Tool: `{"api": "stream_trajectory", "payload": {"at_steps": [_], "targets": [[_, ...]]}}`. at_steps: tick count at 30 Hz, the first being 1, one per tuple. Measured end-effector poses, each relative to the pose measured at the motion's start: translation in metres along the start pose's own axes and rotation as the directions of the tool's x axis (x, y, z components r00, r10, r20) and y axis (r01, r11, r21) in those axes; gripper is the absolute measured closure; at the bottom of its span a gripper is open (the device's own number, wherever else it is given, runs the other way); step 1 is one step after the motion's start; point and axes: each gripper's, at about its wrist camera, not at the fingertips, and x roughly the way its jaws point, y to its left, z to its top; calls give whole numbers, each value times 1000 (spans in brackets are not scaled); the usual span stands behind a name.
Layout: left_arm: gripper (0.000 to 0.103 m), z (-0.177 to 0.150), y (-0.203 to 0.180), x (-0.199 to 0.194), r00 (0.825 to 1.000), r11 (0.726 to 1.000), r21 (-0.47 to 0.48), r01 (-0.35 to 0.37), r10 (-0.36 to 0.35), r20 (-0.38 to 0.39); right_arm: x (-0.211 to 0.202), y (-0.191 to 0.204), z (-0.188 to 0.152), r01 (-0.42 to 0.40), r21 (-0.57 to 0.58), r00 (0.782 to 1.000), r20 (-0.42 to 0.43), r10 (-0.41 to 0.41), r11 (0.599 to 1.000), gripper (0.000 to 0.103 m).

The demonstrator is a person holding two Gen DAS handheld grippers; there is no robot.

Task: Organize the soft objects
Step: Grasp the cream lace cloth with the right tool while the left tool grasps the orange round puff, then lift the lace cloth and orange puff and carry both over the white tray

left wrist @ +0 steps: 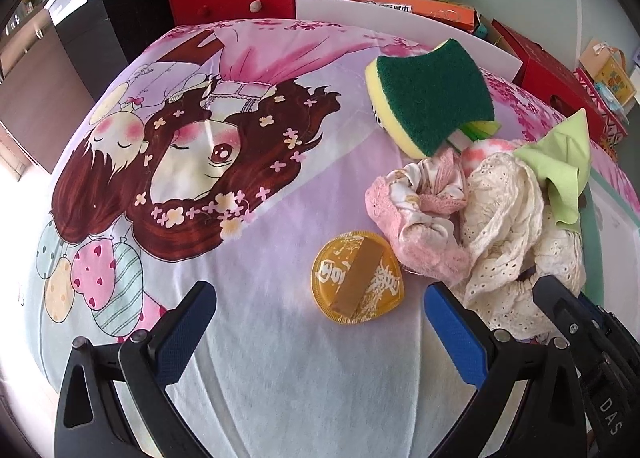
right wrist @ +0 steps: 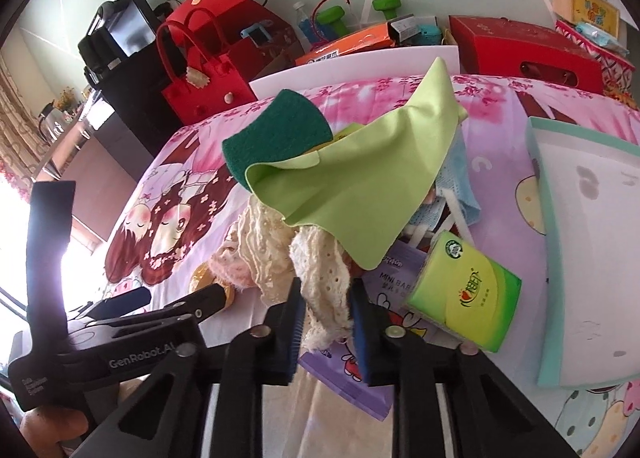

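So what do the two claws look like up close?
Both are matte black plastic with blue textured pads and small silver pivot pins. The left claw shows white "GenRobot.AI" lettering in the right view; the right claw looks the same build.

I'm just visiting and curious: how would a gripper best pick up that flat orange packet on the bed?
Probably by its edge nearest the left gripper, coming from above. The orange packet lies flat and thin on the bedsheet, so open fingers would have to straddle its rim. Its far side touches the pink cloth.
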Motion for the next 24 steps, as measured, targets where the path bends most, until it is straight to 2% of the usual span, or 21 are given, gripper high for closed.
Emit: {"api": "stream_trajectory", "payload": {"at_steps": [5,7,11,13,16,20,24], "targets": [[3,0,-2,9,1000,1000,2,10,-10,-26,4,2,-1,-8,-6,1000,-10,8,1000,85],[19,0,-4,13,999,1000,9,8,-7,-34,6,2,-2,-9,-3,1000,-16,9,1000,85],[33,-1,-4,20,997,999,8,47,-46,-65,10,0,-2,-5,6,1000,-28,5,1000,85],[50,-1,-6,19,998,999,24,42,-41,-55,11,-2,-2,-7,10,999,-33,8,1000,85],[52,-1,-5,15,994,995,13,99,-99,-42,12,-2,-2,-9,11,999,-36,9,1000,85],[52,-1,-1,14,994,994,-6,108,-108,-33,11,-2,-2,-13,11,999,-37,13,1000,85],[53,2,12,5,996,996,-27,90,-90,-2,6,0,-1,-37,9,999,-21,37,999,91]]}}
